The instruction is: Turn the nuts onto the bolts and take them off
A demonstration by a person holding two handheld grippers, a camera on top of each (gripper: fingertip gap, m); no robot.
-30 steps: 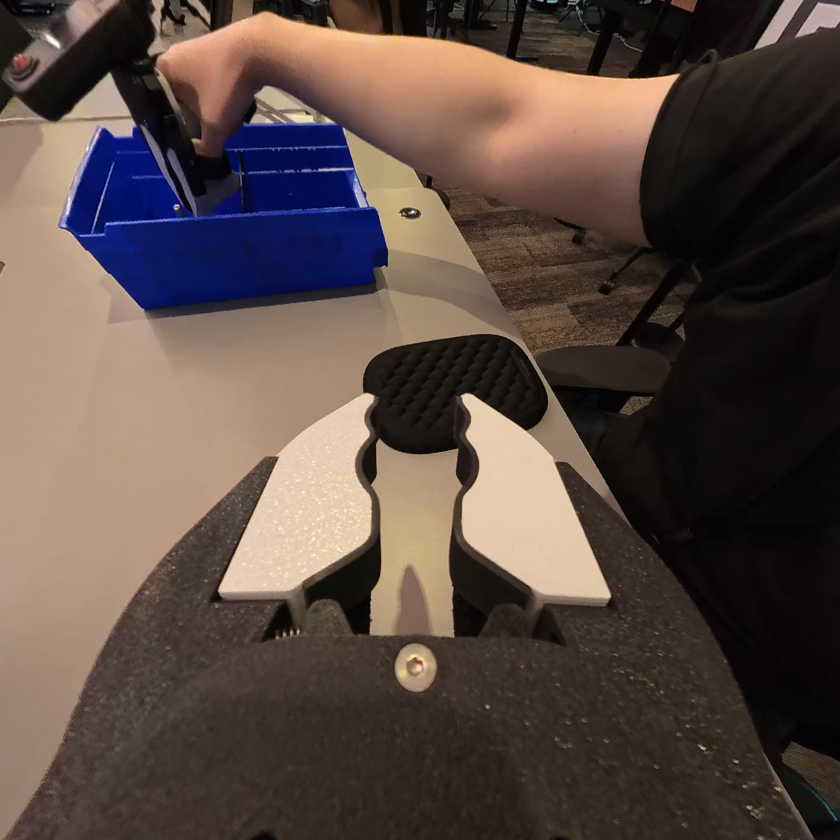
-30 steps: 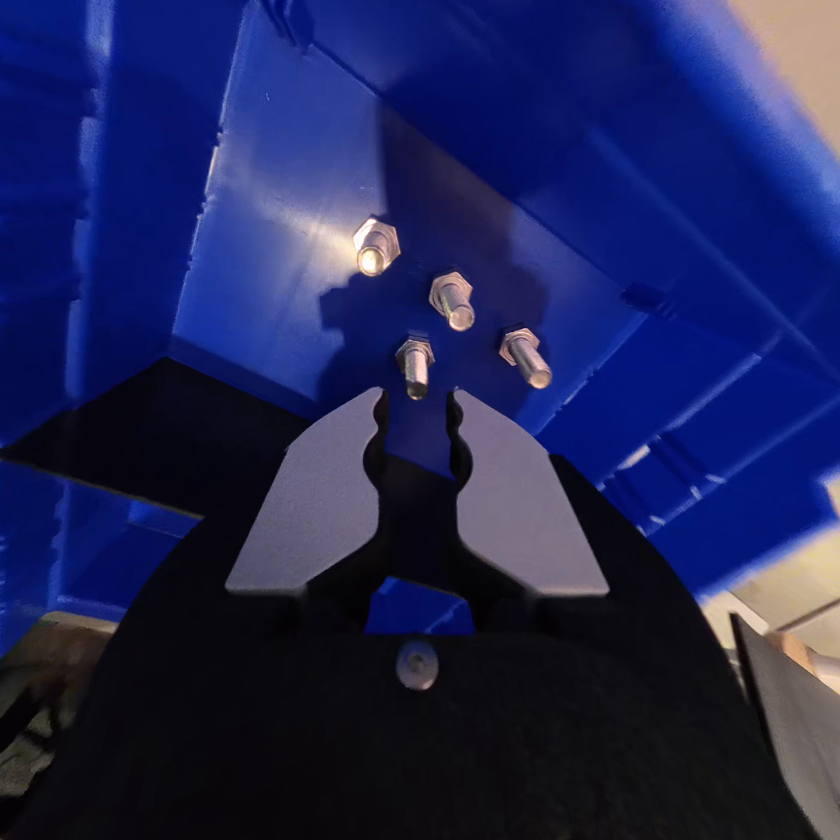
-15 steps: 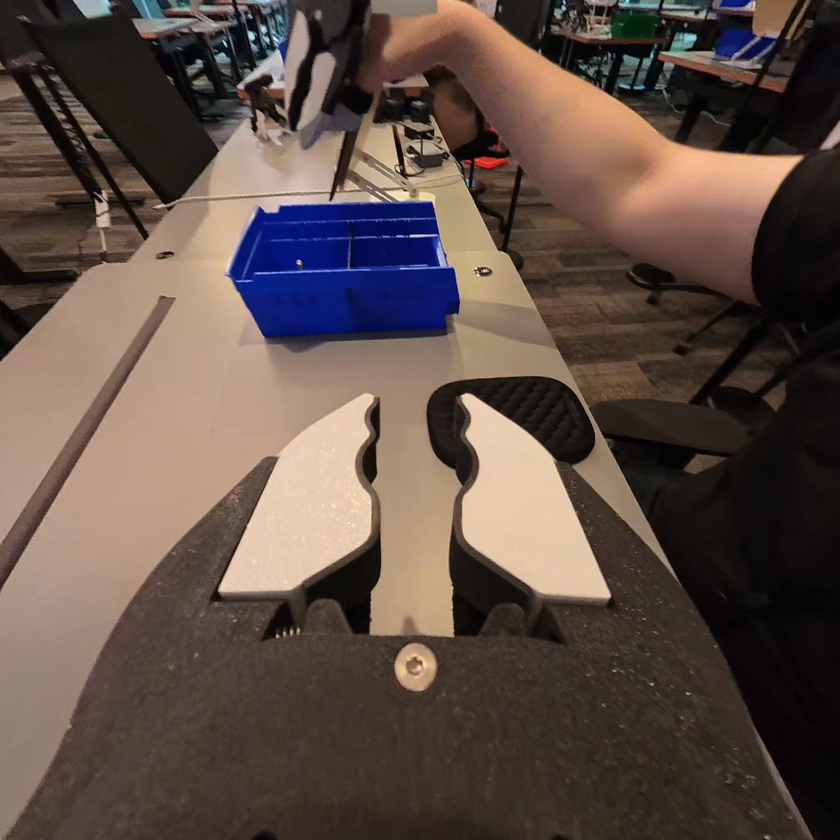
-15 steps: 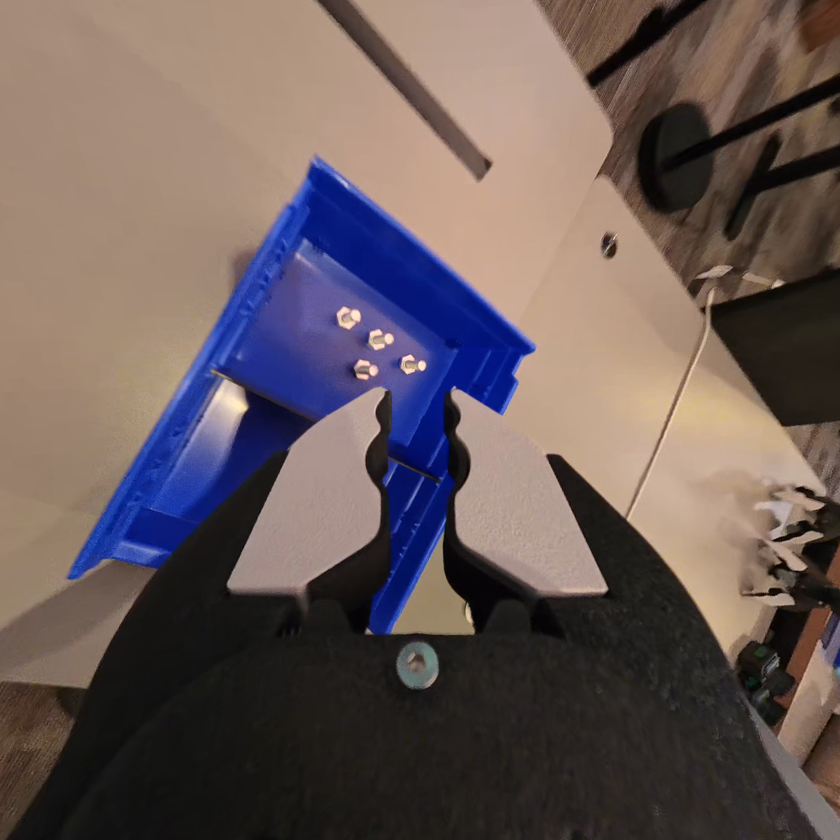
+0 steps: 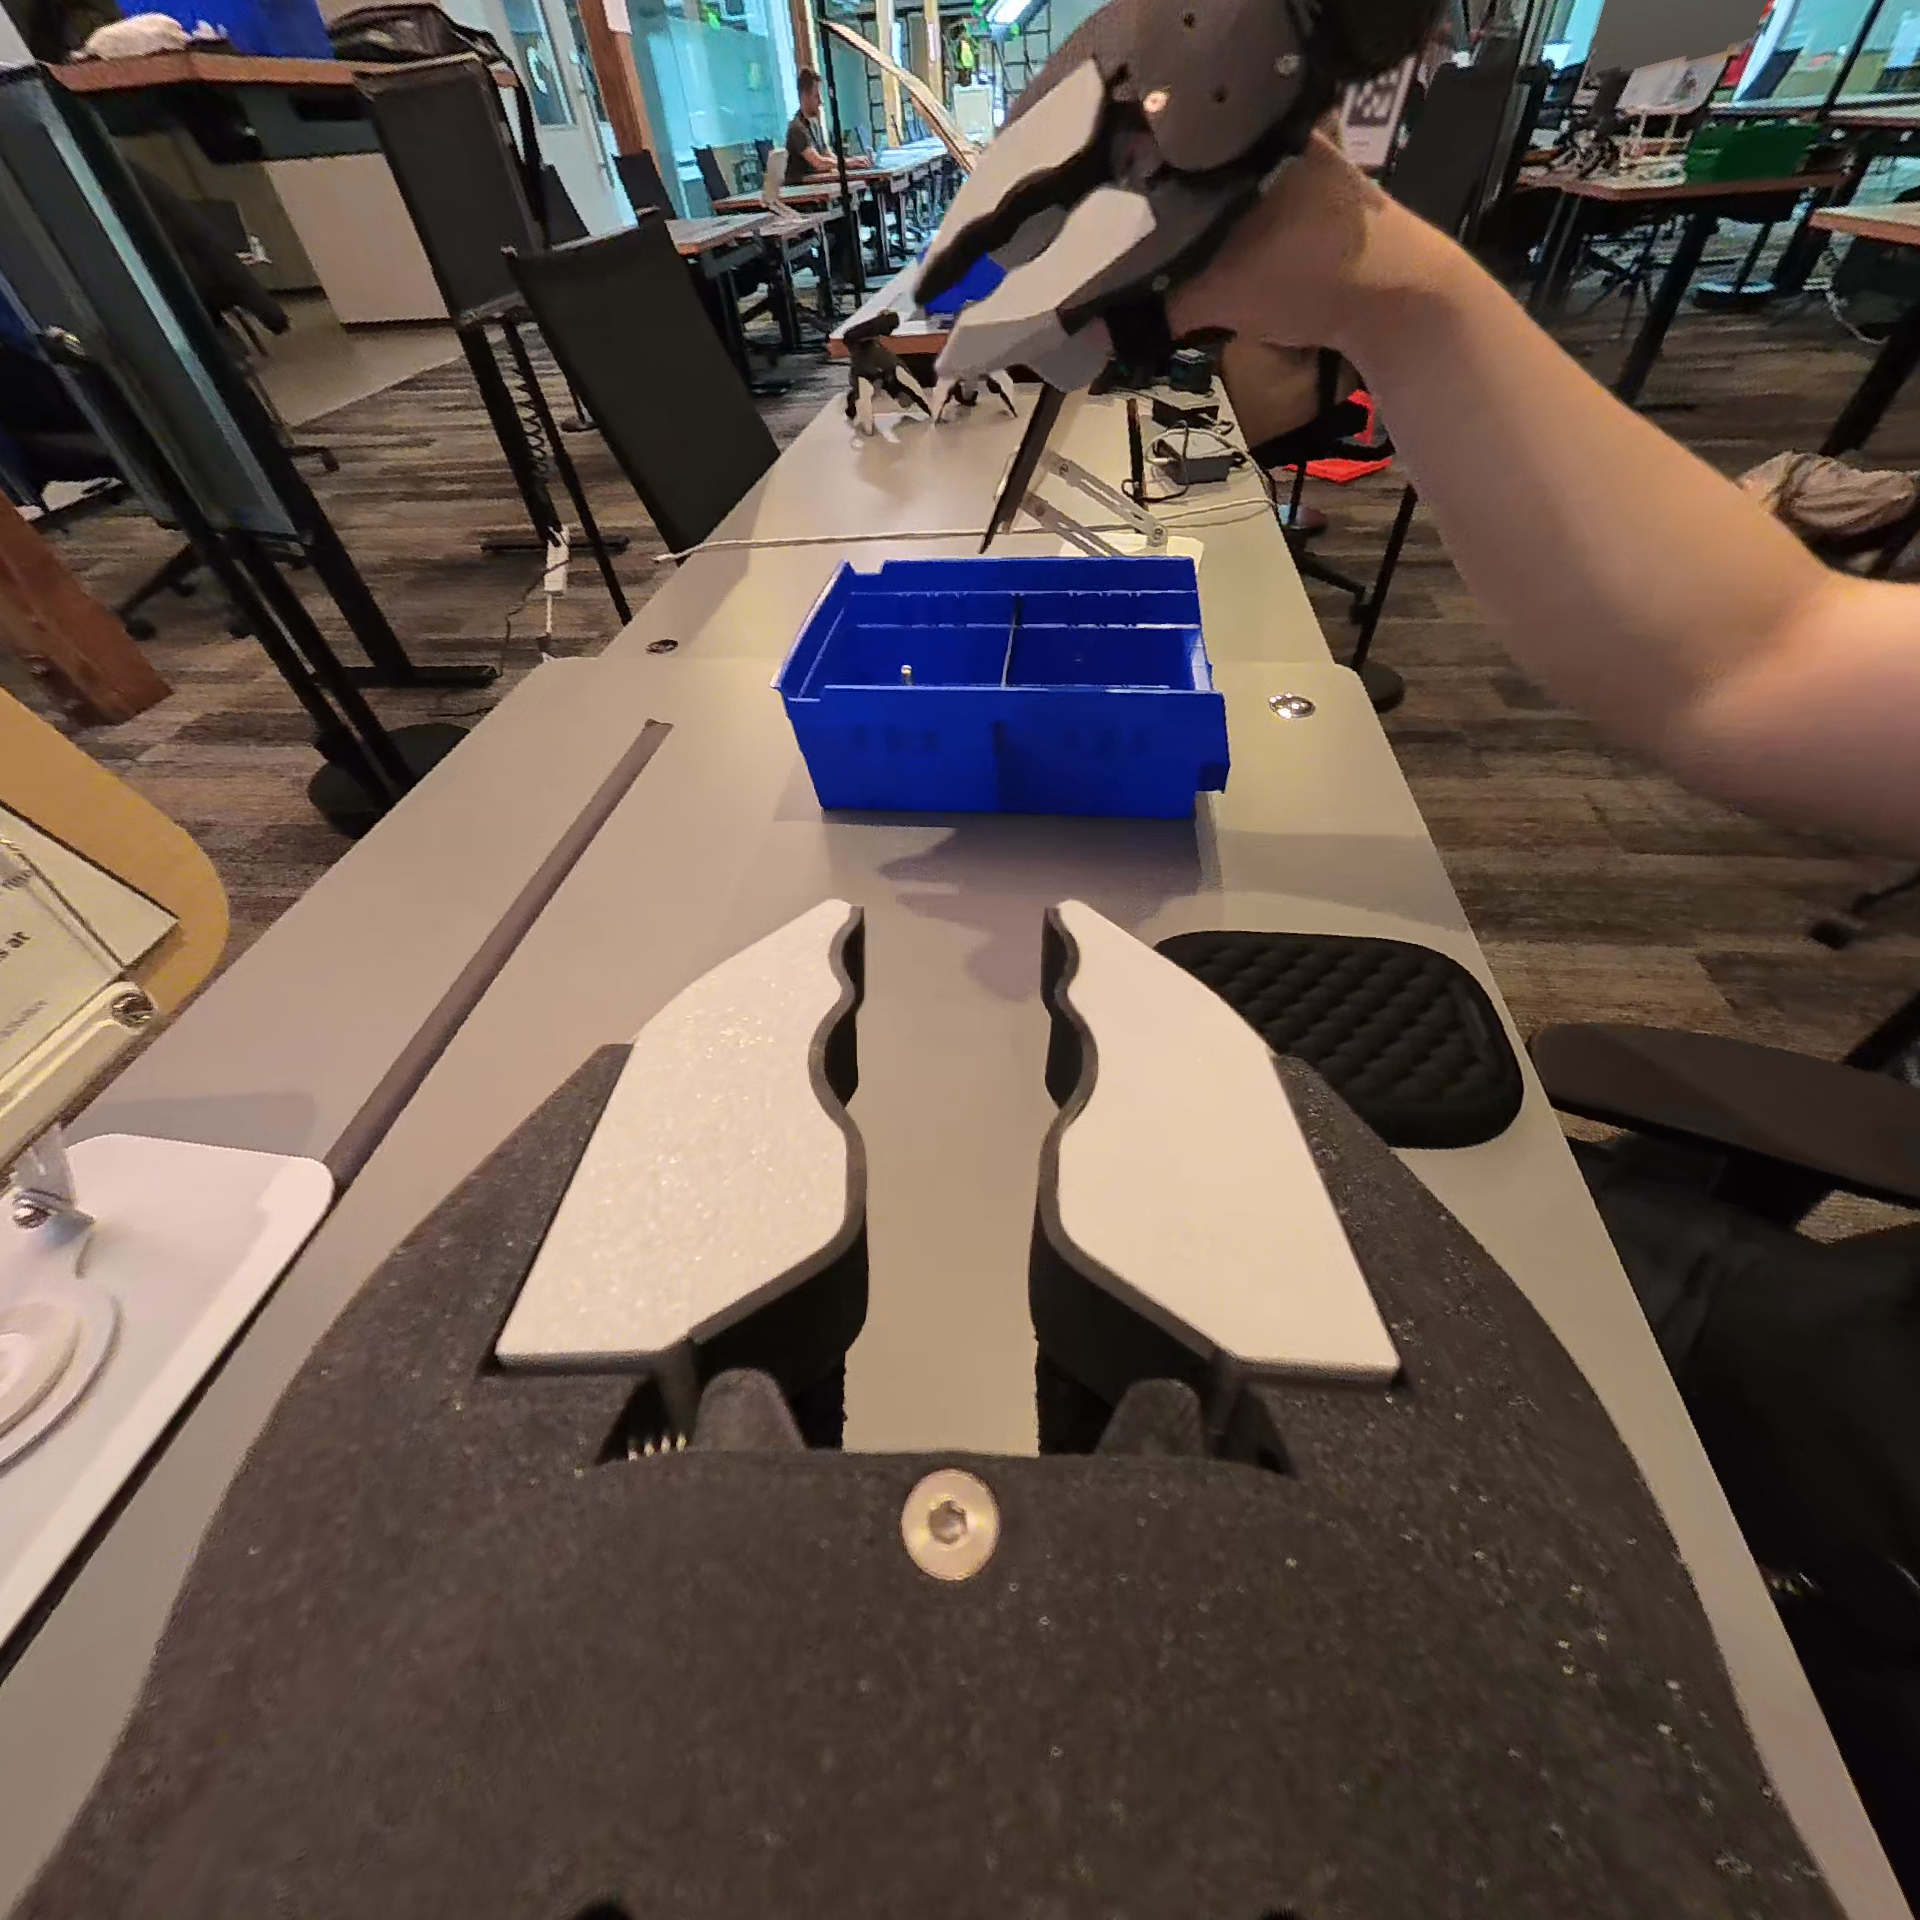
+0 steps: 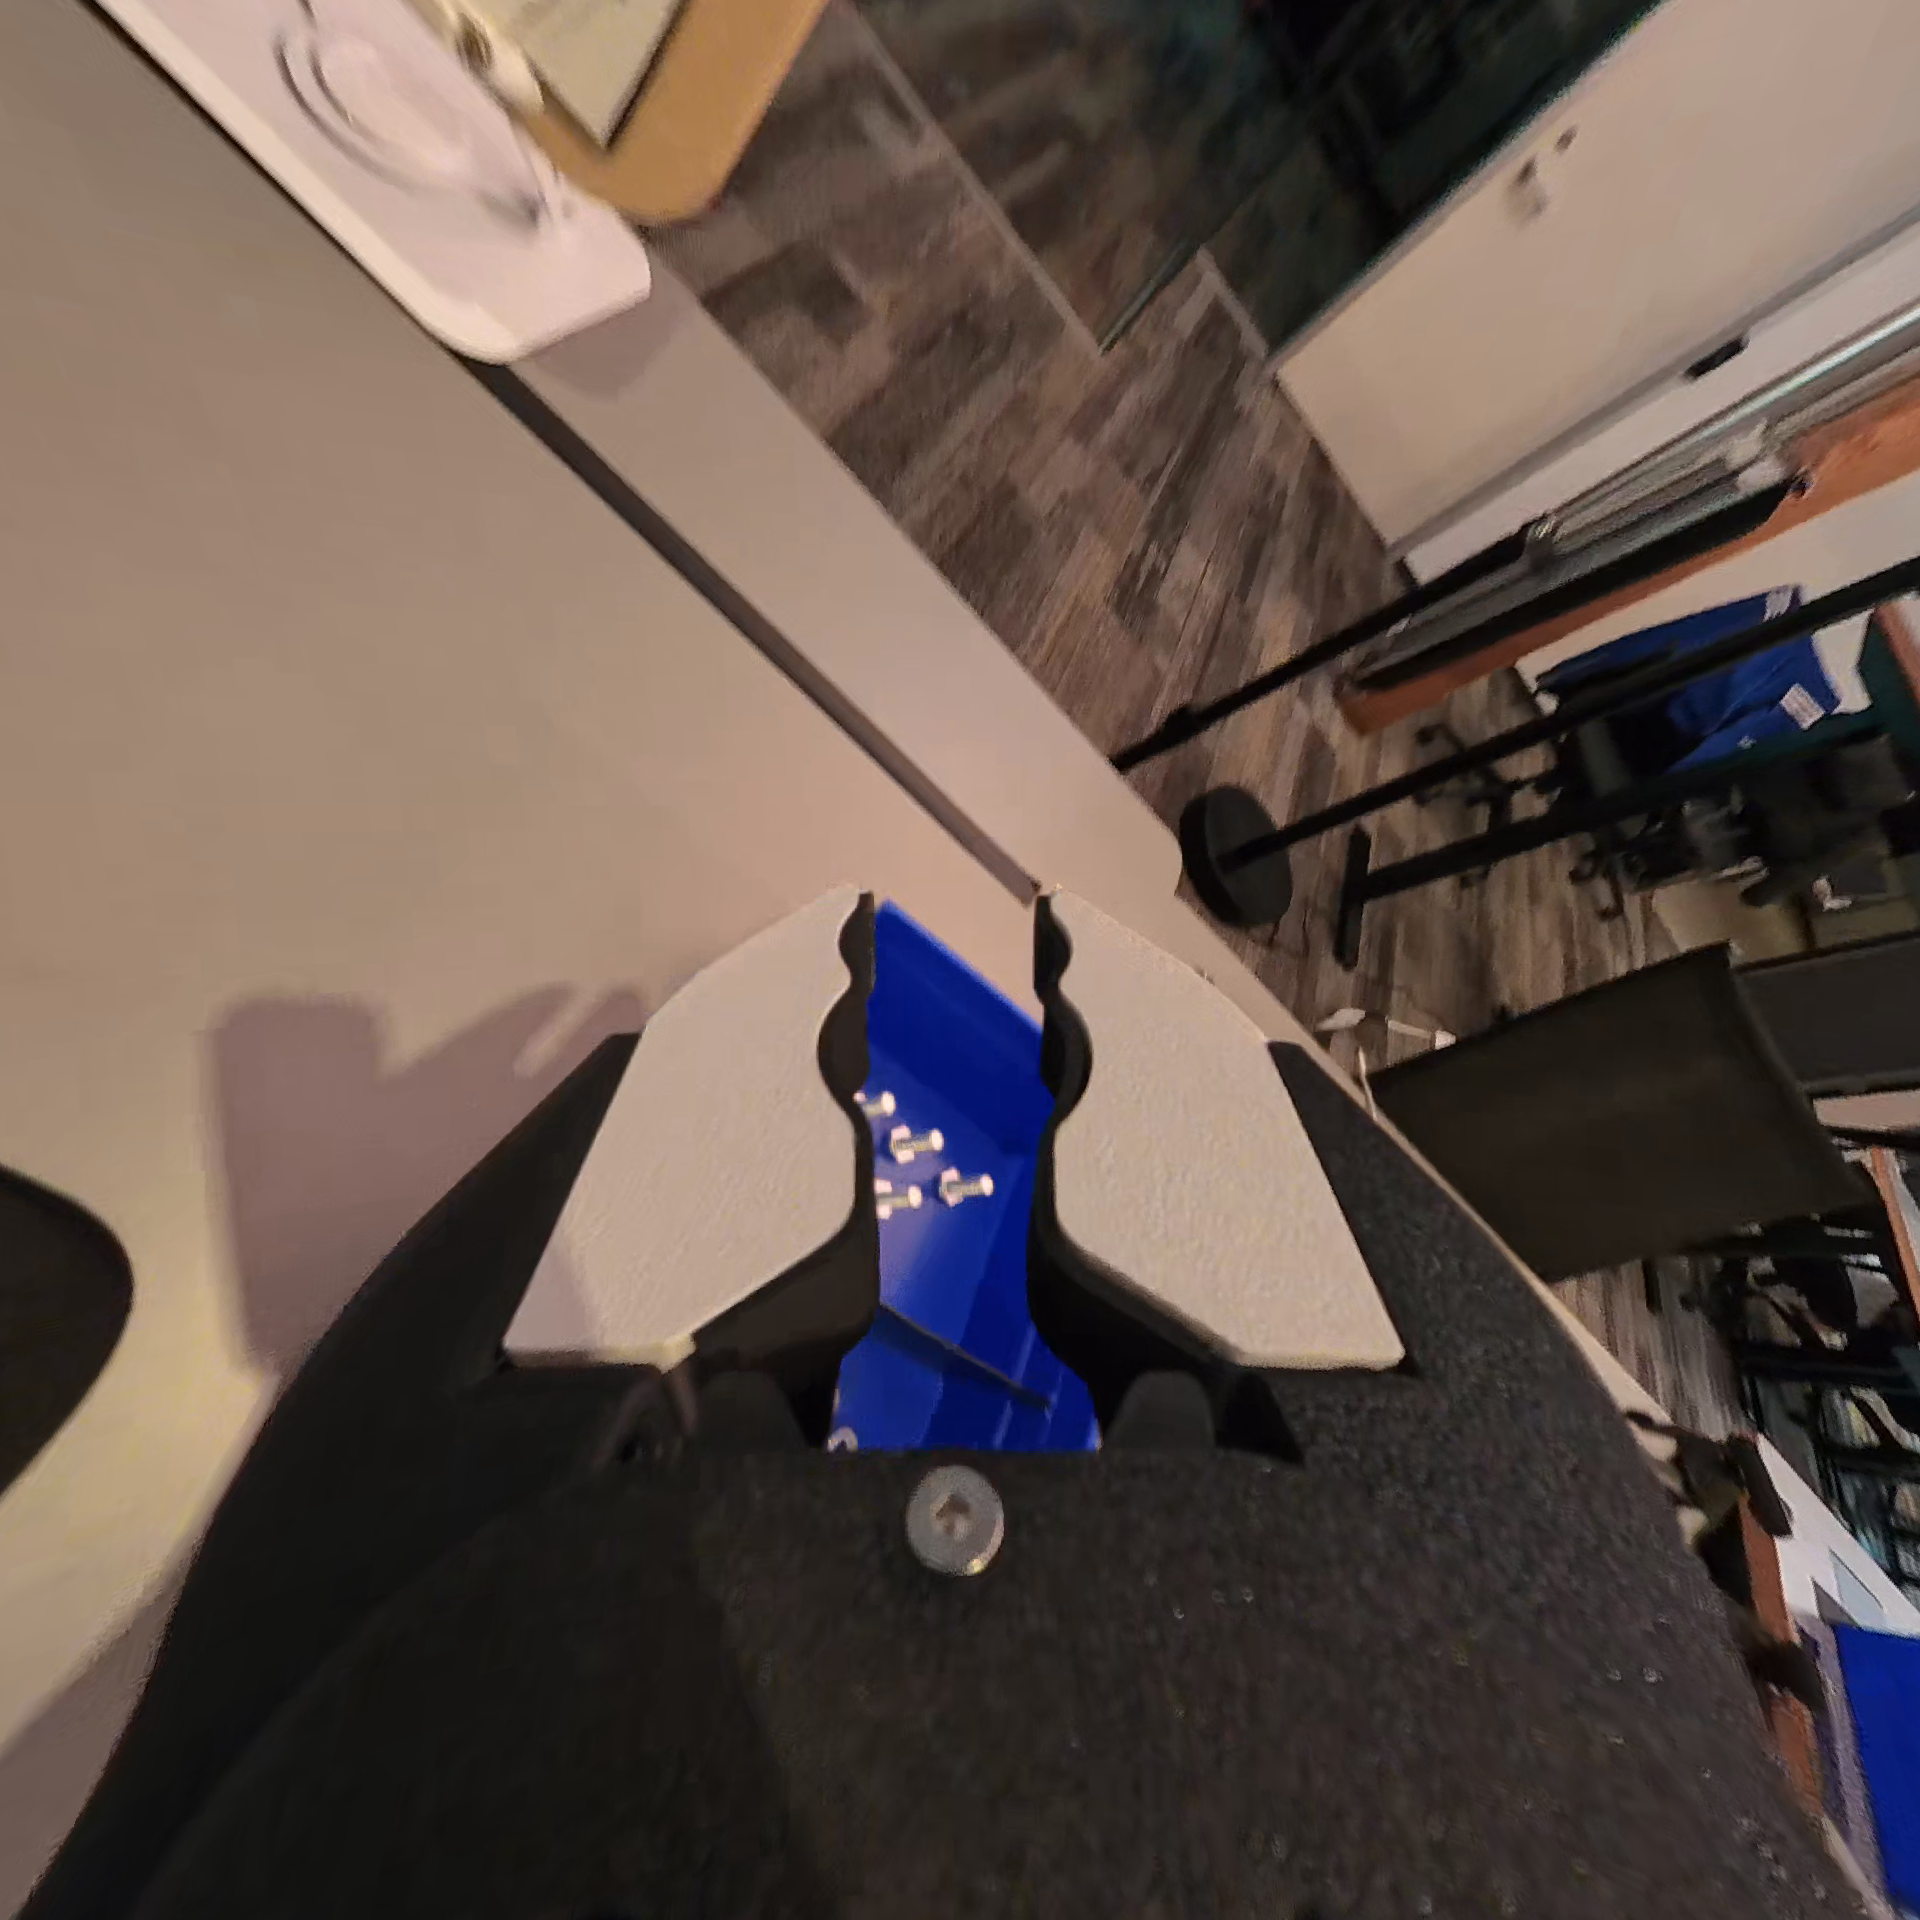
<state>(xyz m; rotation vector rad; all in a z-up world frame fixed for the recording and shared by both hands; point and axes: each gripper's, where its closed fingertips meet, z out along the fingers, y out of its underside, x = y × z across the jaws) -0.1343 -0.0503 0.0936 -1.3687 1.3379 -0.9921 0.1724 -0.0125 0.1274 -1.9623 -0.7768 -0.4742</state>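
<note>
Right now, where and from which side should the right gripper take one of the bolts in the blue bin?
Grip the shank of one of the bolts from above: they stand upright on their heads in the blue bin, whose walls block the sides.

Glossy blue plastic bin [image 5: 1003, 764]; shiny metal bolts [image 6: 914, 1143]; smooth matt grey table [image 5: 644, 935]; textured black pad [image 5: 1351, 1029].
</note>
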